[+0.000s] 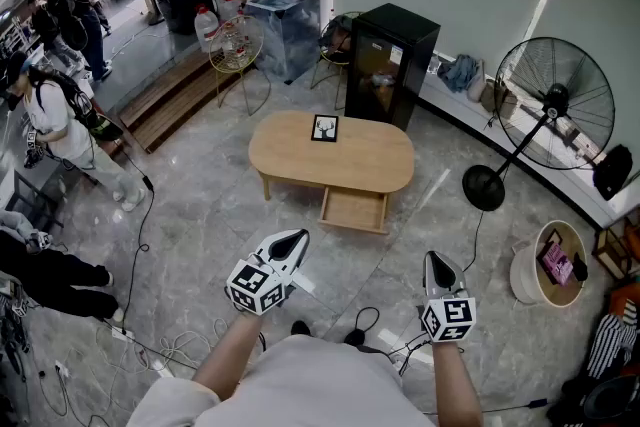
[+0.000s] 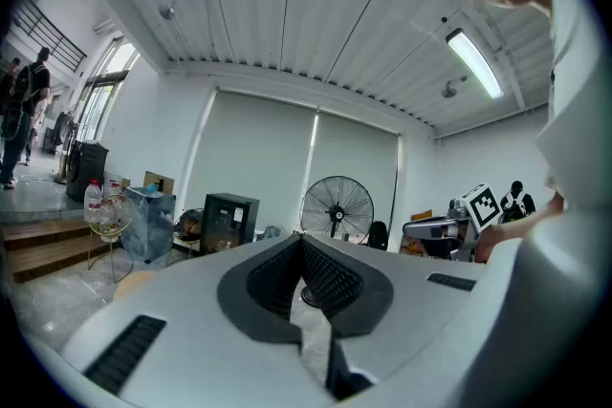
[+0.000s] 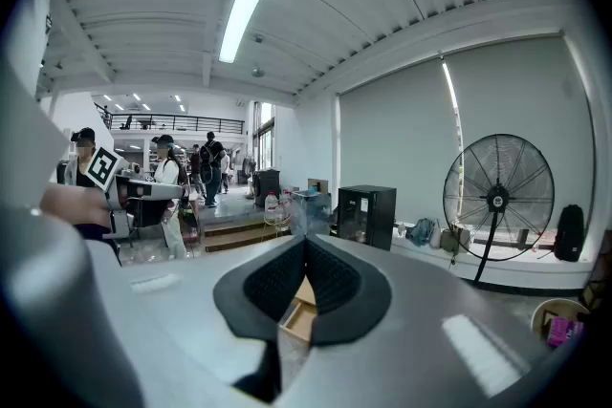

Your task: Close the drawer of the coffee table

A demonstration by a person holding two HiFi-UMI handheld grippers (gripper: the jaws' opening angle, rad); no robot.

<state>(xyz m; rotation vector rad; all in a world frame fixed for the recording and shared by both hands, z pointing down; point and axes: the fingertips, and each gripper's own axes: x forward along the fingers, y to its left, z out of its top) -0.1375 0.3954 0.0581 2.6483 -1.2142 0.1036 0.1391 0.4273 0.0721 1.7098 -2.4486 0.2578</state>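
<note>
Two grippers show low in the head view, held out over the marble floor (image 1: pixel 200 225). The left gripper (image 1: pixel 297 237) and the right gripper (image 1: pixel 437 261) each have their jaws brought together and nothing in them. Well ahead of both stands the oval wooden coffee table (image 1: pixel 375 160), with a small framed picture (image 1: pixel 324 127) lying on its top. Its drawer (image 1: pixel 354 211) is pulled out on the side facing the person. A black cabinet (image 1: pixel 392 60) stands behind the table and a standing fan (image 1: pixel 553 105) off to its right. In the left gripper view, the ribbed pads meet at their tips and grip nothing; the cabinet and the fan stand far beyond them. In the right gripper view, the jaws are likewise closed tip to tip and empty. Through the small gap below the tips the open drawer appears in the distance, well apart from the gripper.
</note>
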